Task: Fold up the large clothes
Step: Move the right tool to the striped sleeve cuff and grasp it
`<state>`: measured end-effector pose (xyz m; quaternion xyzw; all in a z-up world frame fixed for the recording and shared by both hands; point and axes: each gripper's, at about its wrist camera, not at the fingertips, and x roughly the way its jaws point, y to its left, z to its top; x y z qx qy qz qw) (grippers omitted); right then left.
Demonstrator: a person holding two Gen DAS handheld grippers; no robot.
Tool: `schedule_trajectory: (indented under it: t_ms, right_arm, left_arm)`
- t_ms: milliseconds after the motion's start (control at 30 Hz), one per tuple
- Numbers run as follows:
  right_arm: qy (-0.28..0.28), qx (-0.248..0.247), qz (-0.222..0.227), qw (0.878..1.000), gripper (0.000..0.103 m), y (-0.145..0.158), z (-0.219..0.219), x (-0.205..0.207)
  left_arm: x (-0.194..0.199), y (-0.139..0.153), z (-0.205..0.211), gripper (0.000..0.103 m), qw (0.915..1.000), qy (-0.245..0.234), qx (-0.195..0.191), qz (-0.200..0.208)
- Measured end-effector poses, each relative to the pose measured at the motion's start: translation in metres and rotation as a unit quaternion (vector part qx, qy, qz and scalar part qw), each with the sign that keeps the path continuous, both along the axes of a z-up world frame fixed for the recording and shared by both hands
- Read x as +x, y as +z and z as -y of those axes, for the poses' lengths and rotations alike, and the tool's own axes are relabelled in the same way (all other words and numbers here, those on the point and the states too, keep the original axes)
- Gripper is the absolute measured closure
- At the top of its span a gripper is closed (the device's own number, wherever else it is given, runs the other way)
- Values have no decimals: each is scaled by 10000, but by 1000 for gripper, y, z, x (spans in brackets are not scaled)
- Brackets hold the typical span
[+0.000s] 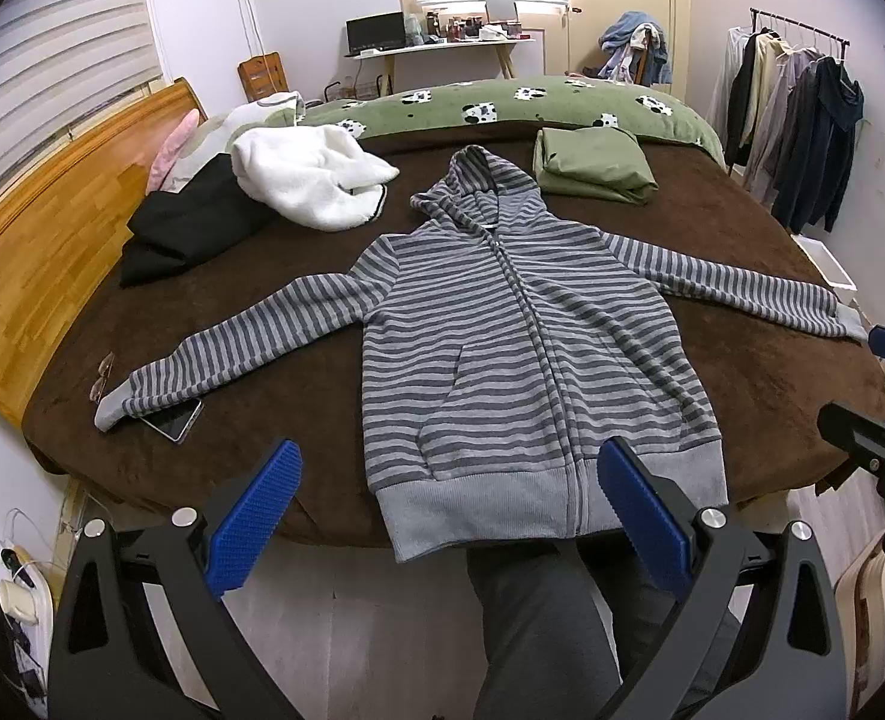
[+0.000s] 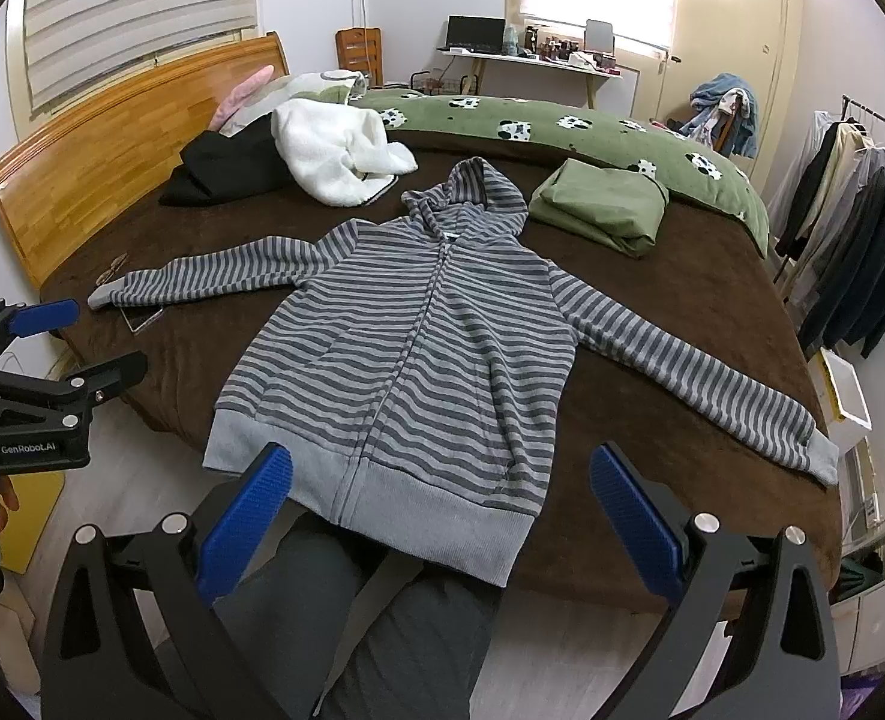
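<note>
A grey striped zip hoodie (image 1: 514,336) lies flat, front up, on the brown bedspread (image 1: 274,276), sleeves spread to both sides, hem at the near bed edge. It also shows in the right wrist view (image 2: 406,354). My left gripper (image 1: 448,480) is open and empty, held above the hem. My right gripper (image 2: 442,480) is open and empty, also over the hem. Each gripper shows at the edge of the other's view: the right one (image 1: 880,384), the left one (image 2: 52,348).
A folded green garment (image 1: 592,165), a white fleece (image 1: 316,174) and a black garment (image 1: 190,228) lie at the far side of the bed. A phone (image 1: 172,420) and glasses (image 1: 103,375) lie by the left cuff. A clothes rack (image 1: 802,120) stands at the right.
</note>
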<state>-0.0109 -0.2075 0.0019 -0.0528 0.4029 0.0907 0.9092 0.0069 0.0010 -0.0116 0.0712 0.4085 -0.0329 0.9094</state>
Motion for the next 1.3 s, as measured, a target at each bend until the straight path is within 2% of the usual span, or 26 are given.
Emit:
schedule_trajectory:
  t_ms: [400, 567, 800, 1067, 1167, 1300]
  right_arm:
    - [-175, 33, 13, 9998, 6, -2, 11, 6]
    - [-444, 54, 21, 9990, 6, 0, 33, 19]
    - [-1076, -36, 36, 9942, 6, -3, 88, 45]
    - [-2008, 27, 208, 9794, 6, -24, 174, 72]
    - [-2235, 66, 83, 9747, 6, -47, 211, 88]
    - [-2575, -59, -84, 9662, 6, -78, 246, 107]
  left_arm:
    - [17, -4, 9, 6, 9998, -158, -121, -99]
    - [46, -6, 33, 6, 9990, -427, -102, -100]
    - [116, -20, 86, 6, 9960, -856, -190, -177]
    - [213, -79, 165, 6, 9913, -1249, -38, -425]
    - [248, -111, 200, 6, 9890, -1391, 258, -425]
    - [290, -152, 234, 6, 9873, -1452, 298, -574]
